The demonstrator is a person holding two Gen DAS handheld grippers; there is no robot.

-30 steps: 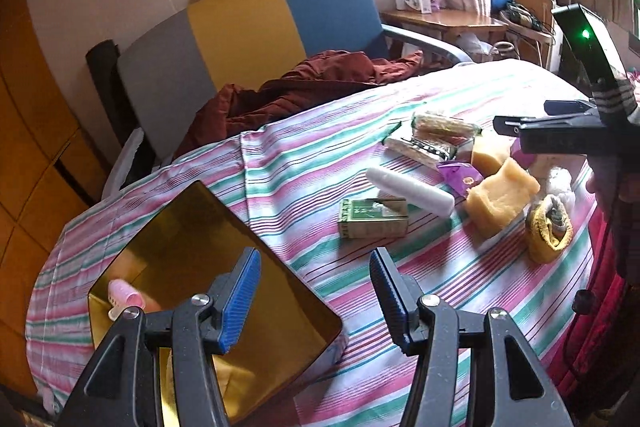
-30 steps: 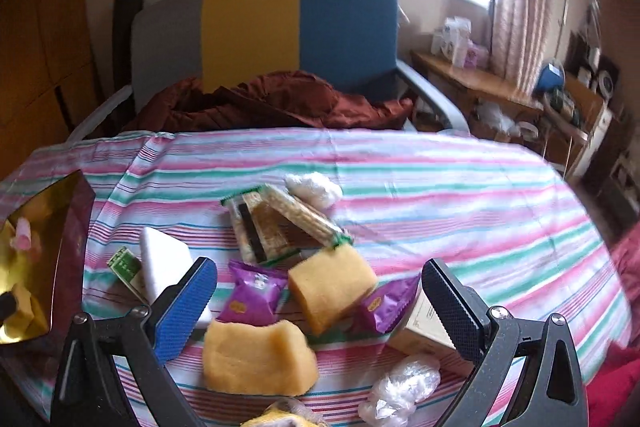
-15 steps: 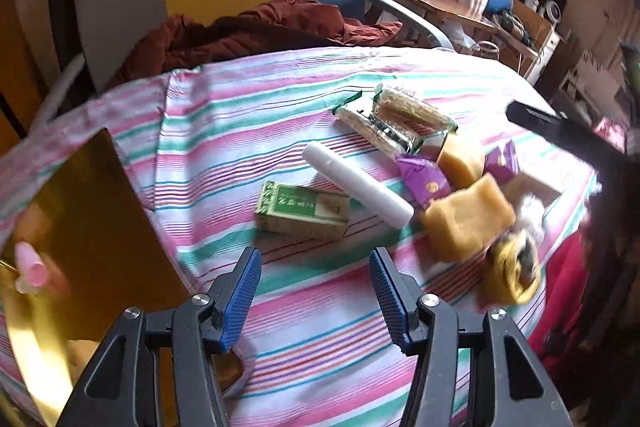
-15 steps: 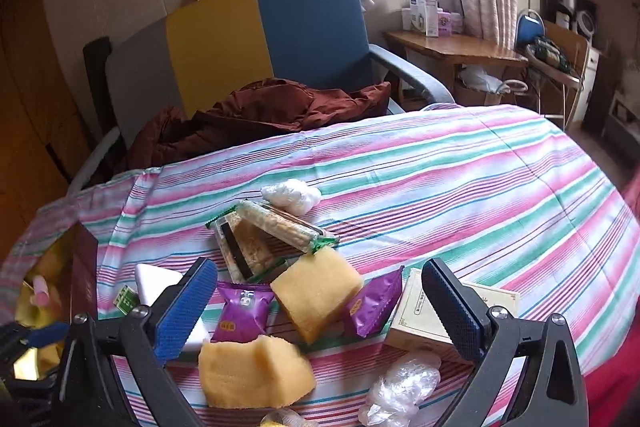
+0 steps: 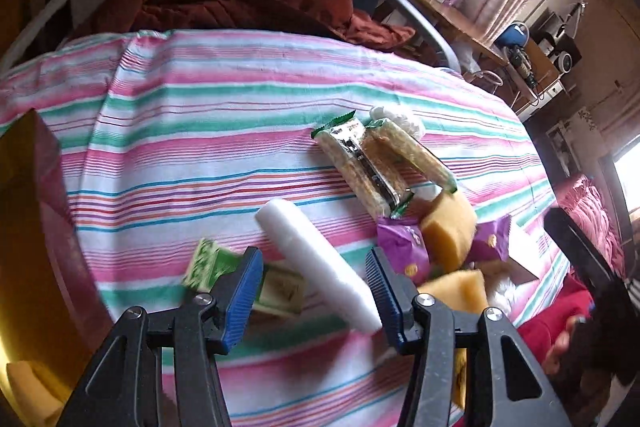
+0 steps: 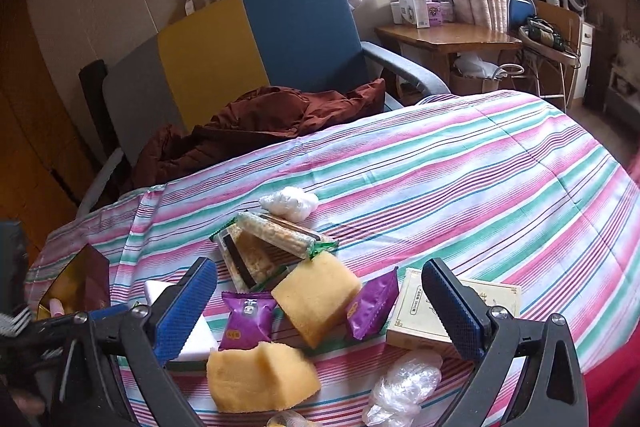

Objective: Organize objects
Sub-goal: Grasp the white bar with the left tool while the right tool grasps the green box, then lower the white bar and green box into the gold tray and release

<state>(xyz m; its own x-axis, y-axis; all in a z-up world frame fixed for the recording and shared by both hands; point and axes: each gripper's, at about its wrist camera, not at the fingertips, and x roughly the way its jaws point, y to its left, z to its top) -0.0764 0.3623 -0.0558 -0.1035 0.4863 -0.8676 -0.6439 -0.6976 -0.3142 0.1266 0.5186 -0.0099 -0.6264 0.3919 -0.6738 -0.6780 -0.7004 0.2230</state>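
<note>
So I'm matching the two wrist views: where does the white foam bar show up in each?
Left wrist: the white bar lies low centre, slanting down between the left tongs, beside the green box.
Right wrist: only part of it shows at lower left, behind the right tongs' left pad.
Shared landmark: the purple packet next to the bar.

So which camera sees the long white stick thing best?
The left wrist view. The white stick lies whole on the striped cloth, between the open left gripper fingers. In the right wrist view, a blue finger pad hides most of it.
</note>
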